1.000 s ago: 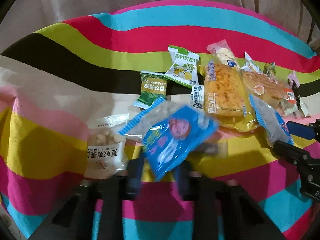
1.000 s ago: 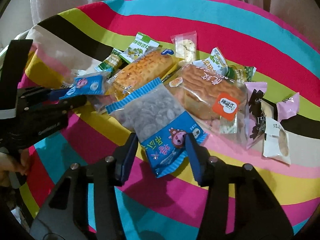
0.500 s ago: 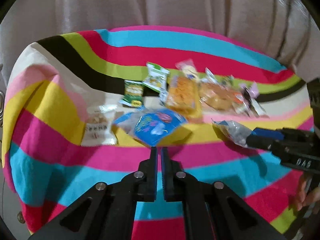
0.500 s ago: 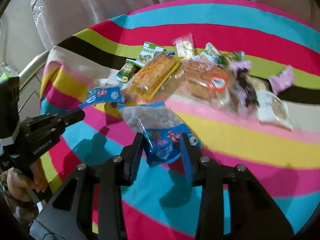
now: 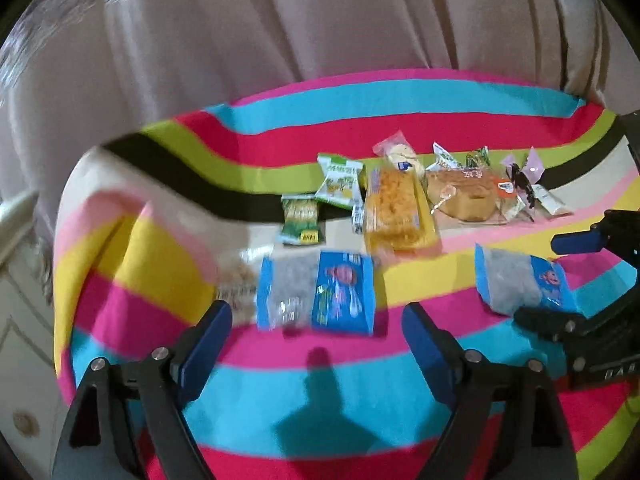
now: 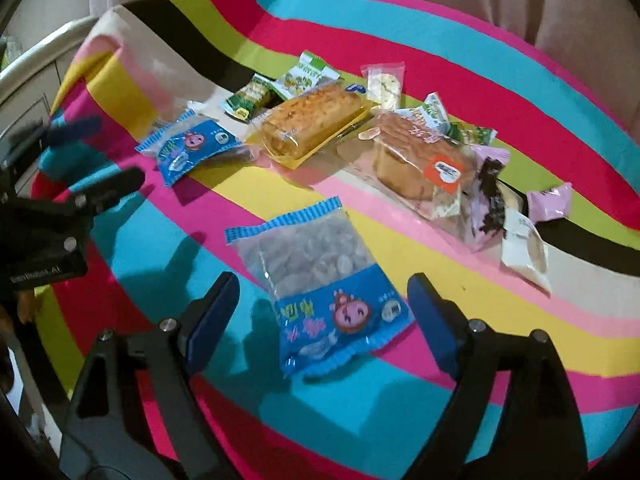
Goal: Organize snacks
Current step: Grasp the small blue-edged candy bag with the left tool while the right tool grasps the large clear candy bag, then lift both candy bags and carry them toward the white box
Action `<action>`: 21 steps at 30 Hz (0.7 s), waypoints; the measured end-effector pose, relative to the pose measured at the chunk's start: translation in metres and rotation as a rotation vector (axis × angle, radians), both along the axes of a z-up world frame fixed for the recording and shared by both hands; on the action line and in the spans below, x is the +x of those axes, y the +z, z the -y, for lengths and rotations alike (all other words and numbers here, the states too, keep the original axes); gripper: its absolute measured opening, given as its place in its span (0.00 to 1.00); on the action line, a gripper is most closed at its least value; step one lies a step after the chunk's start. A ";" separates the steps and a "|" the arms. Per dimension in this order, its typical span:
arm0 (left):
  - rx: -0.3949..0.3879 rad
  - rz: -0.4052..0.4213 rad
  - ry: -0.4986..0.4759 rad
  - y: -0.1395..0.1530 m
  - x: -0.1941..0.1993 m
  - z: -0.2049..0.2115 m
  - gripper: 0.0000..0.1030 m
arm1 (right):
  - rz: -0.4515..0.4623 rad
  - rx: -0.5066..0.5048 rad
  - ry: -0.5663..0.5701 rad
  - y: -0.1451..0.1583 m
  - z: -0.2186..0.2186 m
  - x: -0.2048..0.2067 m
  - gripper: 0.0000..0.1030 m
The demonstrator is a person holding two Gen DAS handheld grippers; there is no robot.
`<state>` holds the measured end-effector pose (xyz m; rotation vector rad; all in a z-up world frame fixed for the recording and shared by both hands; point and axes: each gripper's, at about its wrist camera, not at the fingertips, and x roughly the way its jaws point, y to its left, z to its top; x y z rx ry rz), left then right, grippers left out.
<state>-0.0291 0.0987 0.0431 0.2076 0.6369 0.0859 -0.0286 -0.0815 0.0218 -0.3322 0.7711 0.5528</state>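
Both grippers spread wide and empty: left gripper (image 5: 316, 344) has one blue packet (image 5: 316, 297) lying just ahead of its tips, right gripper (image 6: 324, 320) has its twin (image 6: 320, 292) between its fingers, rest of pile (image 6: 400, 140) beyond looks unsorted.

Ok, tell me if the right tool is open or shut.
Open. The right tool has its blue fingers spread wide, the blue snack bag lying loose between them.
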 end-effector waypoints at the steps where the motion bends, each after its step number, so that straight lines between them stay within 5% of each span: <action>1: 0.029 -0.029 -0.003 -0.003 0.014 0.001 0.85 | -0.008 0.001 -0.002 -0.002 -0.001 0.005 0.85; 4: 0.071 -0.128 0.012 -0.017 0.050 -0.001 0.85 | -0.042 0.012 -0.021 -0.004 -0.002 0.014 0.85; 6: 0.014 -0.162 -0.008 -0.025 0.063 -0.010 0.81 | -0.054 0.028 -0.031 -0.006 -0.003 0.018 0.85; 8: -0.029 -0.164 -0.019 -0.028 0.065 -0.015 0.70 | -0.062 0.048 -0.019 -0.008 -0.003 0.019 0.66; 9: -0.043 -0.149 -0.022 -0.026 0.063 -0.018 0.60 | -0.060 0.049 -0.023 -0.008 -0.002 0.018 0.64; 10: -0.060 -0.136 -0.017 -0.023 0.060 -0.021 0.31 | -0.054 0.051 -0.025 -0.008 -0.002 0.017 0.61; 11: -0.093 -0.124 -0.016 -0.020 0.057 -0.025 0.24 | -0.051 0.058 -0.026 -0.007 -0.001 0.016 0.59; 12: -0.147 -0.123 -0.022 -0.016 0.054 -0.029 0.01 | -0.047 0.071 -0.030 -0.006 0.000 0.014 0.59; 21: -0.247 -0.080 -0.046 0.006 0.004 -0.027 0.00 | -0.094 0.222 -0.066 0.008 0.025 -0.018 0.58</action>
